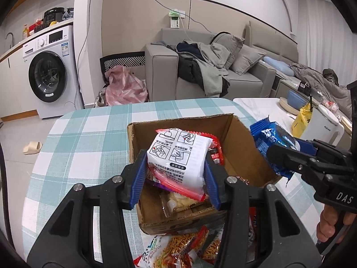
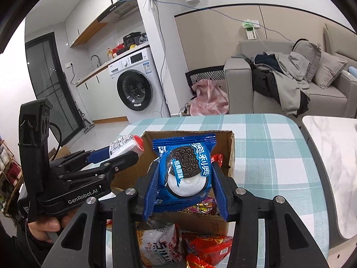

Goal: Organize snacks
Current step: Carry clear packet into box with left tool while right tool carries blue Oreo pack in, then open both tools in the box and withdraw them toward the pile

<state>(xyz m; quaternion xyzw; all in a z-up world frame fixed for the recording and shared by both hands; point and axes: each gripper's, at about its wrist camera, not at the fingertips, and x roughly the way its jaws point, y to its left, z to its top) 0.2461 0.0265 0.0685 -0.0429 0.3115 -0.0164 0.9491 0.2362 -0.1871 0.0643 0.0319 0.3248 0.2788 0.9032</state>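
Oreo branding is plain to read on the blue pack (image 2: 186, 174), cookie picture and white Chinese lettering, clamped between the blue pads of the right gripper (image 2: 185, 178). The left gripper (image 1: 176, 167) is closed on a white packet (image 1: 178, 156) with red edges, printed with four line-drawn instruction panels and small Chinese text. "GenRobot.AI" shows on the left tool's body, "DAS" on the right's. Both tilt downward over the open box (image 1: 241, 147) on the checked tablecloth (image 1: 89, 134), side by side. More snacks (image 2: 200, 250) lie in front of the box.
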